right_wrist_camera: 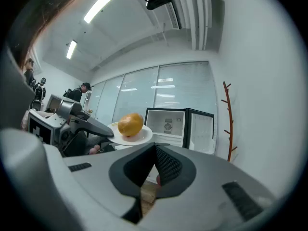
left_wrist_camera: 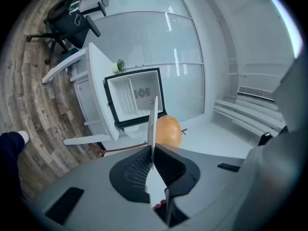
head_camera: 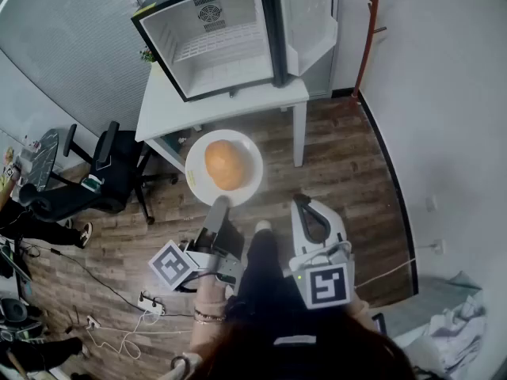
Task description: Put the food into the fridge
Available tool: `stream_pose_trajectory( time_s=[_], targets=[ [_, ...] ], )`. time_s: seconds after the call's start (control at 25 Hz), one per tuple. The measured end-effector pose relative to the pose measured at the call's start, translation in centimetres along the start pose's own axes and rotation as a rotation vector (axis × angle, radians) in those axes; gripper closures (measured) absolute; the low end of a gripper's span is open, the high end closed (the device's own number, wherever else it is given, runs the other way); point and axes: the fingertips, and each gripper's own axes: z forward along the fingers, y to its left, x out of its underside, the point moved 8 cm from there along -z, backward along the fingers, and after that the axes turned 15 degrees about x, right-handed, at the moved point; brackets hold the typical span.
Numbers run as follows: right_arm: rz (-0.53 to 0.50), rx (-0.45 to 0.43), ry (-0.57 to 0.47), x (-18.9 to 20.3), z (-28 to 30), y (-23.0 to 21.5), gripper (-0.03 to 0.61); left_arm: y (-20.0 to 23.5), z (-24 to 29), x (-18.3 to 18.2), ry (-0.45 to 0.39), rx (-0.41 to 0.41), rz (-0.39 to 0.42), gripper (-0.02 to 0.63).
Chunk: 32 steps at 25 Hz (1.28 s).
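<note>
A white plate (head_camera: 247,182) carries a round orange-brown piece of food (head_camera: 226,164) in the air in front of the table. My left gripper (head_camera: 219,204) is shut on the plate's near rim. In the left gripper view the plate (left_wrist_camera: 152,119) stands edge-on between the pads, with the food (left_wrist_camera: 168,131) behind it. The small fridge (head_camera: 218,38) stands on the white table (head_camera: 162,109), its door (head_camera: 309,22) swung open and its inside bare. My right gripper (head_camera: 300,201) hovers to the right of the plate, shut on nothing; its own view shows the jaws (right_wrist_camera: 155,149) touching.
A black office chair (head_camera: 103,169) stands left of the table. A power strip (head_camera: 148,302) and cables lie on the wooden floor. A reddish coat stand (head_camera: 368,30) rises by the right wall. People stand far off (right_wrist_camera: 79,93) by the glass partition.
</note>
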Motion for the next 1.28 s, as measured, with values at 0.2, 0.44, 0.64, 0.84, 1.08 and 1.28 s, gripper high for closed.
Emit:
stream_pose_trajectory(
  time_s=[0.2, 0.44, 0.64, 0.84, 1.08, 1.28],
  targets=[
    [0.010, -0.038, 0.145, 2.1, -1.8, 0.7, 0.578, 1.3, -1.1, 0.9, 0.022, -0.074, -0.047, 0.597],
    [0.072, -0.002, 0.172, 1.8, 2.7, 0.0, 0.578, 2.8, 1.6, -0.9, 0.045, -0.110, -0.074, 0.596],
    [0.037, 0.000, 0.199, 1.6, 5.8, 0.5, 0.578, 3.9, 3.2, -3.3, 0.053, -0.120, -0.084, 0.595],
    [-0.015, 0.006, 0.189, 1.3, 9.0, 1.0, 0.577, 5.5, 4.8, -5.9, 0.044, -0.122, -0.060, 0.595],
    [-0.047, 0.038, 0.160, 1.1, 13.3, 1.9, 0.577, 7.6, 8.2, -9.4, 0.041, -0.059, -0.088, 0.595],
    [-0.024, 0.067, 0.136, 0.7, 16.2, 4.0, 0.577, 8.4, 10.0, -13.0, 0.055, -0.036, -0.096, 0.597]
  ],
)
